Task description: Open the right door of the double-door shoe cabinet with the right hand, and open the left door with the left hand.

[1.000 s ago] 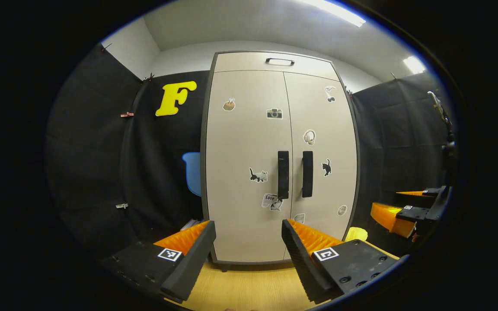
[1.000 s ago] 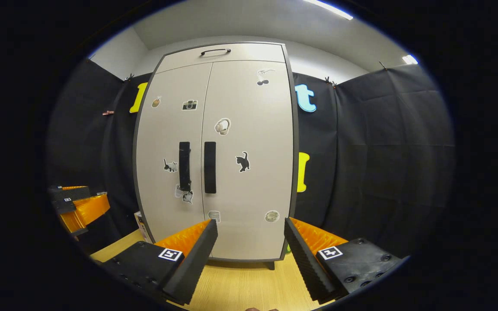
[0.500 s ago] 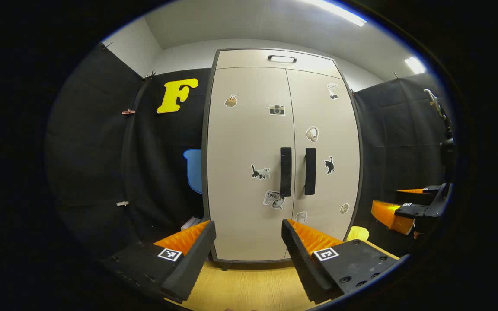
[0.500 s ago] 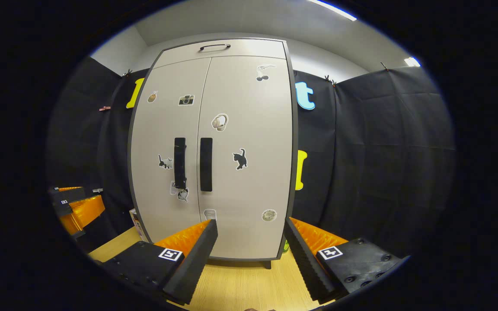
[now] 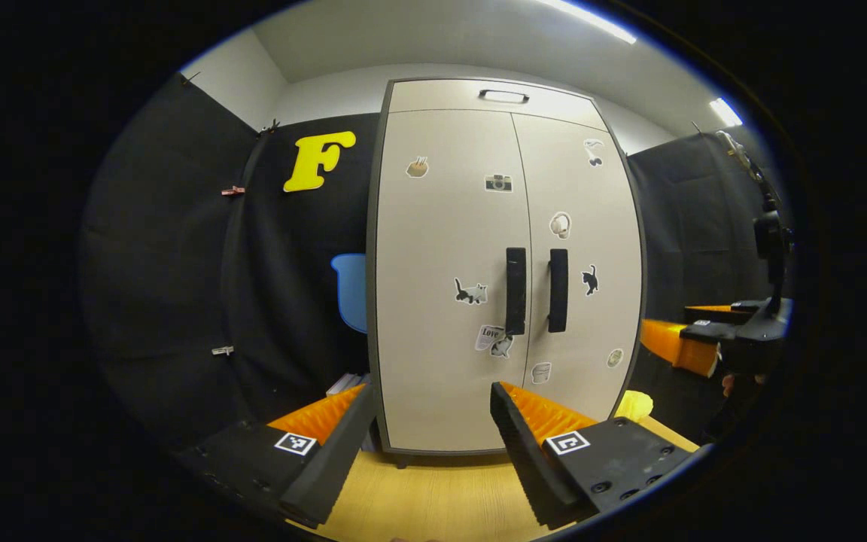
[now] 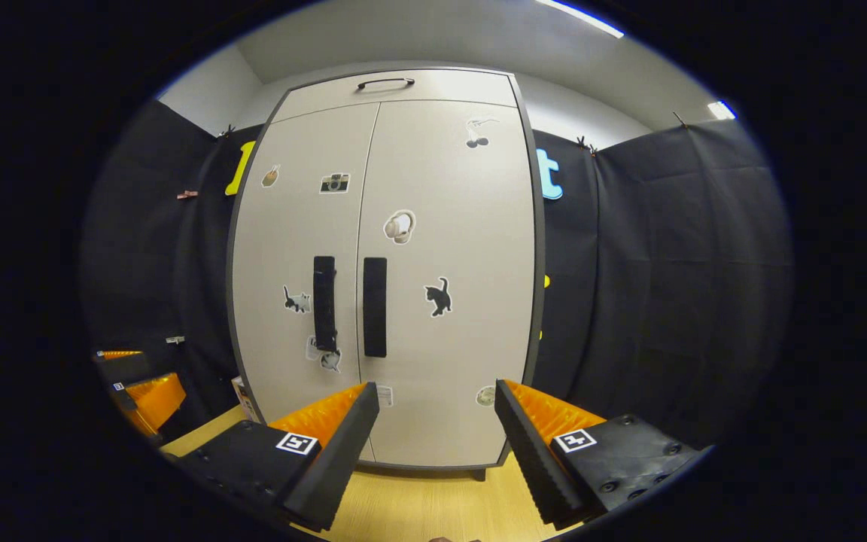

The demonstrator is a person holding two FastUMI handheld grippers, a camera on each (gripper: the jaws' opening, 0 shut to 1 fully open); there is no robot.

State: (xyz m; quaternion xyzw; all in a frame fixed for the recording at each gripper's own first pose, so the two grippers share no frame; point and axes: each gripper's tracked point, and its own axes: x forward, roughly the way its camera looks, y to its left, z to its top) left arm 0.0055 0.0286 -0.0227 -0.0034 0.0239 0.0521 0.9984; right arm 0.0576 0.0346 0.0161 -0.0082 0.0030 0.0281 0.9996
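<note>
A beige double-door shoe cabinet (image 5: 448, 226) (image 6: 448, 188) stands ahead with both doors closed and stickers on them. Two black vertical handles sit side by side at the middle seam: the left handle (image 5: 515, 290) (image 6: 323, 302) and the right handle (image 5: 558, 290) (image 6: 375, 306). My left gripper (image 5: 430, 444) is open, well short of the cabinet, low in front of the left door. My right gripper (image 6: 433, 444) is open too, low before the right door, with nothing between its fingers. The right gripper (image 5: 704, 342) also appears at the far right of the left gripper view, the left gripper (image 6: 140, 384) at the lower left of the right gripper view.
The cabinet stands on a light wooden floor (image 5: 441, 504) with black cloth walls on both sides. A top drawer with a slim handle (image 5: 503, 95) sits above the doors. A yellow object (image 5: 633, 405) lies by the cabinet's right foot, and papers or a box (image 6: 241, 391) by its left foot.
Both grippers have moved closer to the cabinet, which looms larger. The left gripper view has shifted so the cabinet sits further right; the right gripper has risen in that view.
</note>
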